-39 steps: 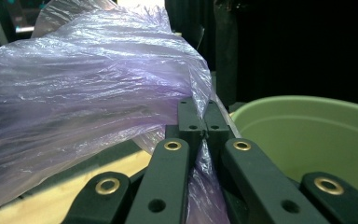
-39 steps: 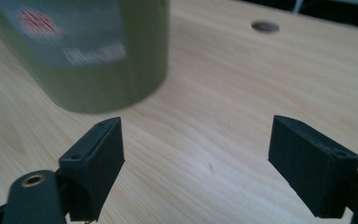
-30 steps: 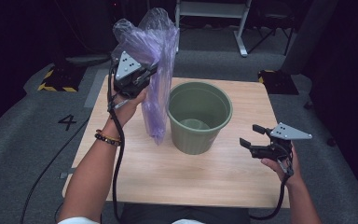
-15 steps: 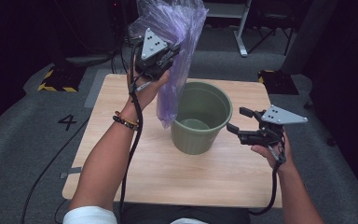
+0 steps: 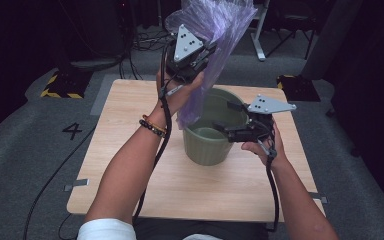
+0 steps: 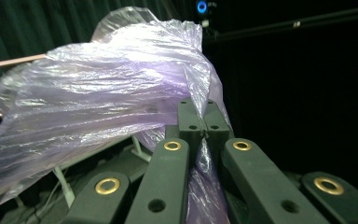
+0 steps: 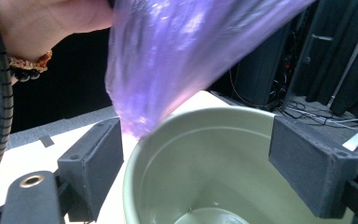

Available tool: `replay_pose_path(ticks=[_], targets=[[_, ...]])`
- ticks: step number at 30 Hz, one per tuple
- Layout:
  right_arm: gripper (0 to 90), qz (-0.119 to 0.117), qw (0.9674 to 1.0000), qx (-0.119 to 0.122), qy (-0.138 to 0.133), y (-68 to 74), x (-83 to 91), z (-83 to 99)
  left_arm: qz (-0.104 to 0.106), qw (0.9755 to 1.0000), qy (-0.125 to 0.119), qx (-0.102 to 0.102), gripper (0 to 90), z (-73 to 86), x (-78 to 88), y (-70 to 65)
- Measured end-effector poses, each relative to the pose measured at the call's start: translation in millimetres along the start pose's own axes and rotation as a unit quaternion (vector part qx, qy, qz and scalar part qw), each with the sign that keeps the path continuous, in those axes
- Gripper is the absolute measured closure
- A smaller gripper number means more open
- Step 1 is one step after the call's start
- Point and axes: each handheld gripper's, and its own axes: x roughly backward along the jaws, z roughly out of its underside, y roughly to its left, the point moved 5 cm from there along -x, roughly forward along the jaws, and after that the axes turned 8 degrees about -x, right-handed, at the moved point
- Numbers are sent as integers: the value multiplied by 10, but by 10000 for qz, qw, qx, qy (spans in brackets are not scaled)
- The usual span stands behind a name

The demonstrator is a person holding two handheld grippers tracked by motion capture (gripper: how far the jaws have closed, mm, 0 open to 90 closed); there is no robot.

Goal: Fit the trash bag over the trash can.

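Wooden table (image 5: 130,165): left gripper (image 5: 196,56) pinches purple bag (image 5: 215,40) aloft, bag tail over green bucket (image 5: 207,145); right gripper (image 5: 230,120), jaws just spreading, empty, straddles the rim.

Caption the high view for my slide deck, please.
Left hand-held gripper holds purple plastic bag above green bucket; right hand-held gripper, open, at its rim.

Grey carpet floor (image 5: 25,165), wooden table (image 5: 130,190), dark curtains (image 6: 9,28)
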Motion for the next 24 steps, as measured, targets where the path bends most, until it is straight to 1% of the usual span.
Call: replay_pose_path(ticks=[2,3,4,5,7,9,10,11,12,13,14,15,16,17,18,19,21,22,23,24], targets=[[180,30,10000,72,-6,32,-50,-31,-28,9999,-123,16,895,-63,-11,-35],[180,11,10000,66,-6,45,-74,-42,-37,9998,-191,11,895,-94,-7,-47],[183,23,10000,88,-5,57,-98,-51,-12,9996,-267,43,895,-127,-5,-59],[192,46,9999,156,-12,65,-116,-61,24,9994,-325,93,895,-159,0,-74],[233,138,9997,203,-59,73,-140,-80,48,9993,-367,90,895,-178,3,-103],[343,269,9992,277,-102,58,-142,-89,128,9992,-371,83,895,-156,13,-139],[396,377,9989,255,-125,25,-141,-86,157,9991,-369,110,895,-128,25,-146],[454,349,9991,214,-94,7,-139,-72,198,9990,-373,138,895,-103,36,-149],[494,346,9990,263,-55,-5,-141,-57,271,9987,-389,206,895,-67,55,-158],[545,422,9984,370,4,-19,-144,-34,364,9983,-398,237,895,-22,80,-174],[589,529,9976,444,69,-34,-147,-7,424,9982,-370,210,895,20,102,-191],[596,553,9974,451,115,-45,-150,12,456,9981,-365,180,895,53,118,-206],[594,555,9973,455,160,-50,-151,28,531,9979,-330,151,895,119,150,-234],[576,596,9968,485,202,-57,-146,53,563,9979,-297,115,895,164,170,-246],[541,621,9966,494,221,-61,-142,68,610,9978,-231,86,895,230,195,-264],[500,645,9963,498,263,-68,-136,87,650,9976,-200,101,895,298,220,-287],[430,625,9964,483,323,-69,-116,123,703,9975,-85,46,895,436,274,-325],[430,625,9964,483,323,-69,-116,123,703,9975,-85,46,894,436,274,-325],[375,577,9966,475,355,-66,-83,161,812,9967,-48,18,895,571,354,-371],[359,533,9969,466,339,-66,-66,173,836,9965,-44,20,894,611,382,-389]])
